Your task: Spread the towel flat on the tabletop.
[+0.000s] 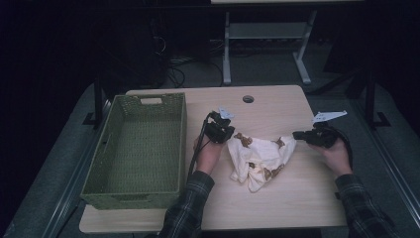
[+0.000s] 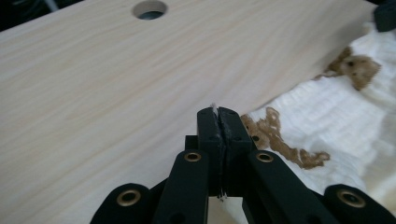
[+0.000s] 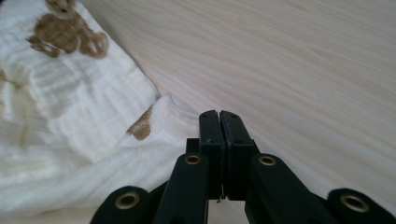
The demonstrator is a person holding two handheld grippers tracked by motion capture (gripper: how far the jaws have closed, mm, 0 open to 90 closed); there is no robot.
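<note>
A crumpled white muslin cloth printed with brown teddy bears [image 1: 260,157] lies on the pale wooden table [image 1: 277,208], right of a large green woven basket [image 1: 138,148] that stands along the table's left side. A round cable hole [image 1: 248,99] sits near the far edge of the table.

The left gripper [image 1: 229,133] is held at the cloth's upper left corner. In the left gripper view its jaws are clenched together, with a thin sliver of white fabric pinched between their tips [image 2: 215,109], and the cloth [image 2: 336,116] spreads away to the right over the wood grain. The person's left hand [image 1: 208,151] grips the tool from below, a plaid sleeve [image 1: 190,206] behind it.

The right gripper [image 1: 296,135] is at the cloth's upper right corner, which is drawn out to a point toward it. In the right gripper view its jaws are pressed tight together; the cloth's edge [image 3: 168,112] reaches just beside them, and whether any fabric is caught between them cannot be told. The right hand [image 1: 337,156] holds that tool, with its grey three-cornered plate [image 1: 328,116] on top.

Between the two grippers the cloth's top edge is stretched out, while its lower part lies bunched on the table.
</note>
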